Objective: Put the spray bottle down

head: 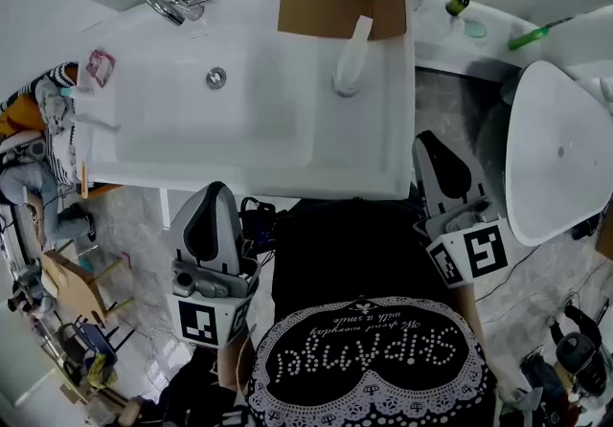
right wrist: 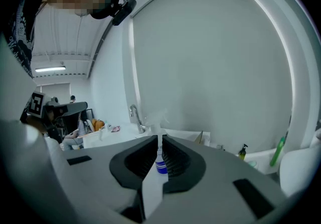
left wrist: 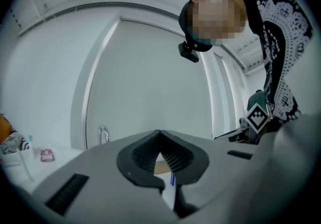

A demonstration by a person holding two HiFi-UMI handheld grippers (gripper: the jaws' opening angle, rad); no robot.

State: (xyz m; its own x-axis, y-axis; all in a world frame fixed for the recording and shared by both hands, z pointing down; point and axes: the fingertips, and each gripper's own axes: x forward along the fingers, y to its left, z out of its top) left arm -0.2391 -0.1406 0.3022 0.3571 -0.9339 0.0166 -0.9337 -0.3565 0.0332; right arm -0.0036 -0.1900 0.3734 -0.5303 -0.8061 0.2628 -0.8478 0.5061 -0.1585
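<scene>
The spray bottle (head: 350, 61) is standing upright on the white ledge to the right of the sink (head: 239, 171) basin, just in front of a piece of cardboard (head: 321, 11) and touching neither gripper. The left gripper (head: 215, 190) is hovering level below the sink's near edge at the person's left side, its jaws pressed together at the tips and gripping nothing. The right gripper (head: 428, 140) is hanging by the sink's near right corner, tilting slightly downward and pointing towards the bottle, which is showing far off between its jaws in the right gripper view. Those jaws are sitting all but together, with only a sliver between them, and holding nothing.
</scene>
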